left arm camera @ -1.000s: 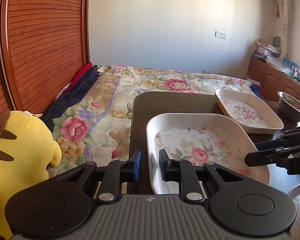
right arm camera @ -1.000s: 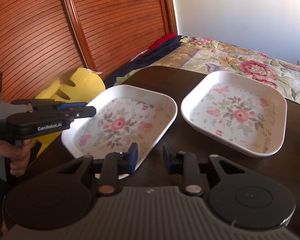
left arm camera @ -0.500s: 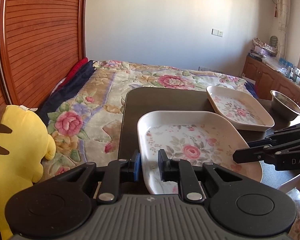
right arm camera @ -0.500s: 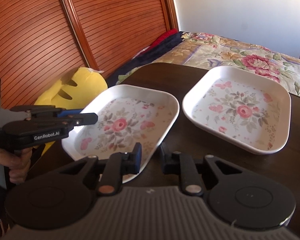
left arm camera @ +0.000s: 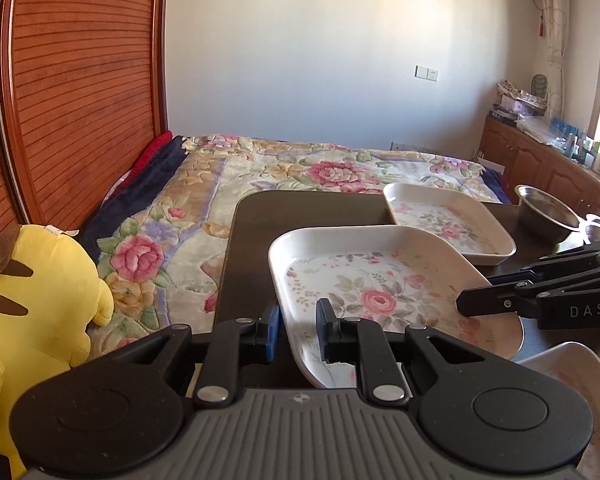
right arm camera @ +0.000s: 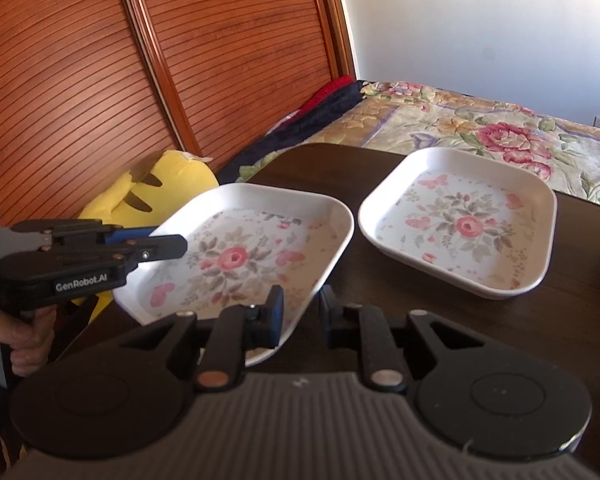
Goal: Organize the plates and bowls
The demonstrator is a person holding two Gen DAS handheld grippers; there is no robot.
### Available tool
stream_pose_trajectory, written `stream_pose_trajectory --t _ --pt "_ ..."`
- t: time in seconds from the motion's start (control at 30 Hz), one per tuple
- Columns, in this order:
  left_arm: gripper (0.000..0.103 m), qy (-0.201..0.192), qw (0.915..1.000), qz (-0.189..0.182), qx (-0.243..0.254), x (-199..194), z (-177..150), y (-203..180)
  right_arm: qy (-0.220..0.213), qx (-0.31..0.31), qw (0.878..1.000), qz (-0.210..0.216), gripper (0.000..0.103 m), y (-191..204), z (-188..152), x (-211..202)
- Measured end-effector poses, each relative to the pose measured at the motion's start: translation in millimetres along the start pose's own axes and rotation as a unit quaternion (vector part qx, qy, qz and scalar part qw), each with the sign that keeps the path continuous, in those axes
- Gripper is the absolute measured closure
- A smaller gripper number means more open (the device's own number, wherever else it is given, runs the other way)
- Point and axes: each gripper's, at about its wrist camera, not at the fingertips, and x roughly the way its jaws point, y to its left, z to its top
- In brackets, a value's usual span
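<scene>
Left wrist view: my left tongs (left arm camera: pixel 297 330) are clamped on the near rim of the white square floral-printed plate (left arm camera: pixel 380 292), one finger outside the rim, one inside.
Right wrist view: my right tongs (right arm camera: pixel 301 316) have just been closing with the same plate's (right arm camera: pixel 240 260) near corner rim between them; they now pinch it.
Held plate: it looks tilted, raised off the dark brown counter (right arm camera: pixel 460 328).
Second white floral plate (right arm camera: pixel 460 224): flat on the counter, just beyond the held one.
Steel bowl (left arm camera: pixel 546 212): on the counter's far right, near the second plate.
Yellow plush toy (left arm camera: pixel 32 304): left of the counter, by the floral bedspread (left arm camera: pixel 204 204).
</scene>
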Motion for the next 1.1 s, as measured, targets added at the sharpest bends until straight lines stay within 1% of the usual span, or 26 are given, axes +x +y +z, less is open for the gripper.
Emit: stream_pose_trajectory --t 0.57,0.87,1.1 --pt "0.084 -0.018 0.9993 -0.012 0.031 -48 -7 -55 -0.04 0.003 0.999 -0.011 0.082 -9 -23 -65" --pt "0.084 -0.027 0.9984 -0.022 0.045 -66 -9 -78 -0.054 0.007 0.998 -0.017 0.082 -13 -39 -95" --pt "0.084 -0.025 0.9983 -0.032 0.043 -77 -22 -88 -0.055 0.006 0.998 -0.022 0.082 -12 -51 -110"
